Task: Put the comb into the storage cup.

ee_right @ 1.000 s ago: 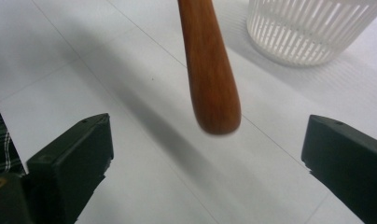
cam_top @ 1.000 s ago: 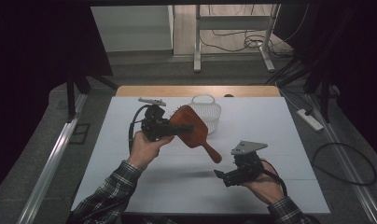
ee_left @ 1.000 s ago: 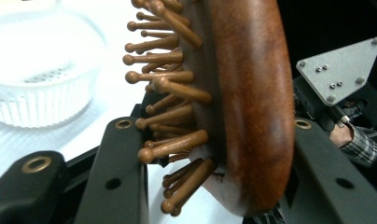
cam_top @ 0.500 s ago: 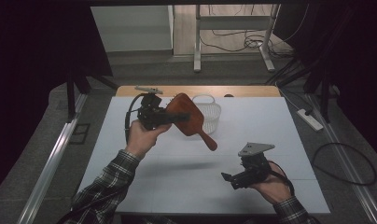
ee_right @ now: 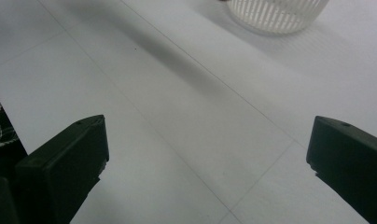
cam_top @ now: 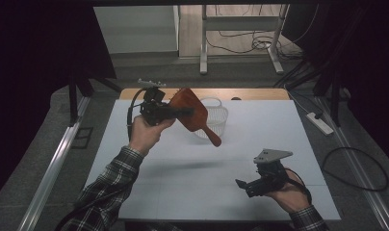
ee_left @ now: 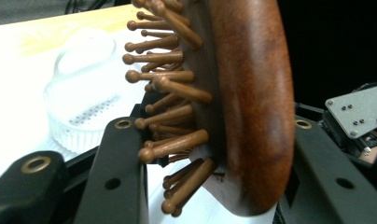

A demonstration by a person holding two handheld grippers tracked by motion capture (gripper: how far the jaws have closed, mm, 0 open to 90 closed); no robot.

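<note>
My left claw (cam_top: 180, 112) pinches the wooden hairbrush (cam_top: 192, 114) by its head, lifted above the worktop (cam_top: 231, 159), partly hiding the white basket (cam_top: 216, 120) behind. My right claw (cam_top: 243, 185) hovers near right, spread, holding nothing.

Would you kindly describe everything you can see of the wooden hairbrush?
The wooden hairbrush is a reddish-brown paddle brush with a broad, smooth, rounded back and a short handle. Its bristle side carries rows of wooden pins with ball tips, seen close in the left gripper view. It is held in the air above the table, tilted, handle pointing down toward the white basket. The left gripper clamps its head, one jaw on the pins, the other on the back. Nothing else touches it.
</note>
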